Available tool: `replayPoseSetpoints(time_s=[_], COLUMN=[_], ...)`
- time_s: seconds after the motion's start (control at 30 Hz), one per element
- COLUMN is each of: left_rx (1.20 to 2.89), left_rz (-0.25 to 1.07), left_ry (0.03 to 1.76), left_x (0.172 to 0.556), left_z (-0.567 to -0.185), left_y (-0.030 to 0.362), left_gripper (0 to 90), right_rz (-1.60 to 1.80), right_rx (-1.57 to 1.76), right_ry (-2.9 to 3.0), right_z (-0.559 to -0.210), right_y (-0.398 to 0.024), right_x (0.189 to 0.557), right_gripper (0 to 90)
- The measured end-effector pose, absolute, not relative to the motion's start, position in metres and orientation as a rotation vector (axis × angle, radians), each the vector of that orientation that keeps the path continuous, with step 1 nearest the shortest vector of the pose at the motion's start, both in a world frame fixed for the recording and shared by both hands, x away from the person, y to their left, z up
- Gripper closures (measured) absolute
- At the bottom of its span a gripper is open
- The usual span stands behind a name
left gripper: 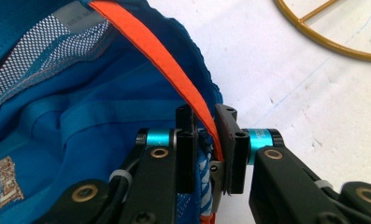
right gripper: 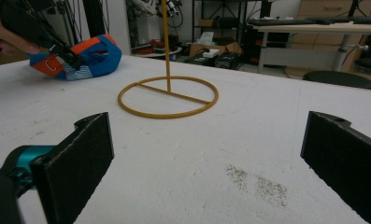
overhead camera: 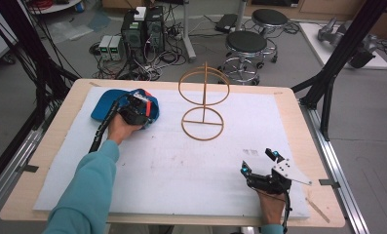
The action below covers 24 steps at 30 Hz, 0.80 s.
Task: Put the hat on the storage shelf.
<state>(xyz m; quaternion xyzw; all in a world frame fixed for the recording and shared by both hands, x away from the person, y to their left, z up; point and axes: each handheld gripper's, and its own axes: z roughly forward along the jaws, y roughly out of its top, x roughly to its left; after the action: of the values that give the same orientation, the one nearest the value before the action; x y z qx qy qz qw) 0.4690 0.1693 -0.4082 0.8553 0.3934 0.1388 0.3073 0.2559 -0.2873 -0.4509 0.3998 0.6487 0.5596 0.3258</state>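
Blue cap [overhead camera: 103, 104] with orange trim, near the table's left edge, pinched by left claw [left gripper: 210, 144]; right claw [right gripper: 206, 158] spread.

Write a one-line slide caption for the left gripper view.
Left gripper pinching the orange-edged rim of a blue cap on the white table cover.

My left hand-held gripper [left gripper: 205, 154], matt black plastic, pinches the cap [left gripper: 80, 112]: soft blue cloth, white mesh lining, smooth orange trim. Beside the cap, the stand [overhead camera: 203, 100] looks glossy gold metal. The desk [overhead camera: 288, 100] edge is pale wood.
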Motion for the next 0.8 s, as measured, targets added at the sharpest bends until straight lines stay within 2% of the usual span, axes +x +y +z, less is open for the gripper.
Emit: replayPoseSetpoints(time_s=[0.27, 0.8], left_rx=[2.215, 2.095], left_rz=[0.392, 0.412], left_ry=[1.015, 0.923], left_x=[0.463, 0.443], left_z=[-0.394, -0.341], left_y=[0.17, 0.18], left_gripper=[79.5, 79.6], right_rz=[1.467, 1.462], right_rx=[1.045, 1.044], right_ry=[1.7, 1.7], right_z=[-0.451, -0.451], right_y=[-0.287, -0.287], right_x=[0.256, 0.256], right_gripper=[1.4, 1.4])
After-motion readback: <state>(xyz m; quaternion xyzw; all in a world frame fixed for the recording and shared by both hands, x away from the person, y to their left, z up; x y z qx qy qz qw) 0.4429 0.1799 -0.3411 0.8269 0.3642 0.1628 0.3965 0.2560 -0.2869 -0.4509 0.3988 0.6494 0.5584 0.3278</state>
